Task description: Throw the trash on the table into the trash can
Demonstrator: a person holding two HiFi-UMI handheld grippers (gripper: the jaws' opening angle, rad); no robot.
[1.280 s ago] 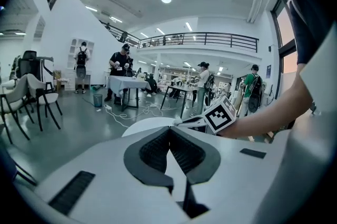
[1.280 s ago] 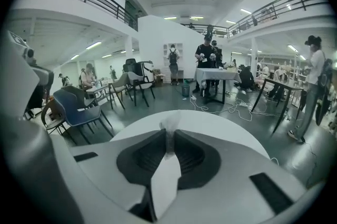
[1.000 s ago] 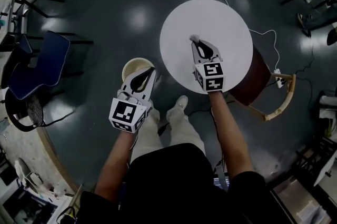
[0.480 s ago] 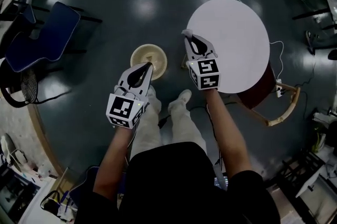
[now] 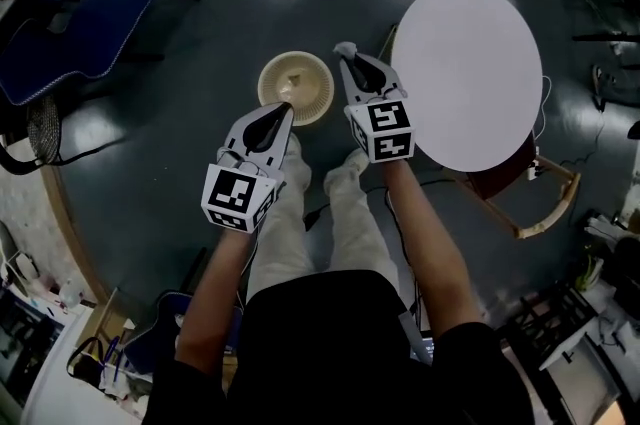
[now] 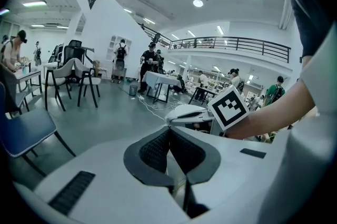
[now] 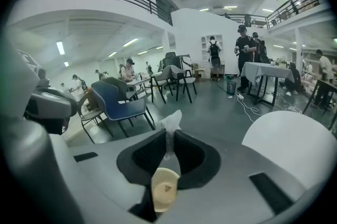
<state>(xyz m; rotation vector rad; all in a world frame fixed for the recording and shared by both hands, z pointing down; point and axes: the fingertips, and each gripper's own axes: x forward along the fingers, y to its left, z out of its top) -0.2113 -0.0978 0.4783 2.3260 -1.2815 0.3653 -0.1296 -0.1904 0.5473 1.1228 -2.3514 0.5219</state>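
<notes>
Right fingers point(image 7: 147, 155) pinched narrow on a thin crumpled white scrap of trash point(image 7: 169, 124). The scrap stands up between the pads and pokes out past the tips, with its long axis along the jaws. The left gripper point(image 6: 169, 128) has its jaws pressed fully together with nothing in them.

In the head view the right gripper point(image 5: 352, 63) points away from the person, with the trash point(image 5: 344, 49) at its tip. The trash can point(image 5: 265, 78), round and cream with its mouth up, stands on the floor. It lies just to the left of the trash and a bit nearer the person.

The scrap looks just outside the can's right rim, not clearly over the opening; height above it can't be told. In the right gripper view the trash can point(image 7: 165, 190) shows low down through the gap between the jaws, so it sits below and short of the tips.

The left gripper point(image 5: 283, 110) has its tip at the can's near rim but holds nothing, so the drop falls to the right hand. The next move probably needs a small shift left and back before letting go, or the light scrap could land on the floor.

The table point(image 5: 470, 73), round and white, is to the right of the right gripper. Its top shows no other trash.
</notes>
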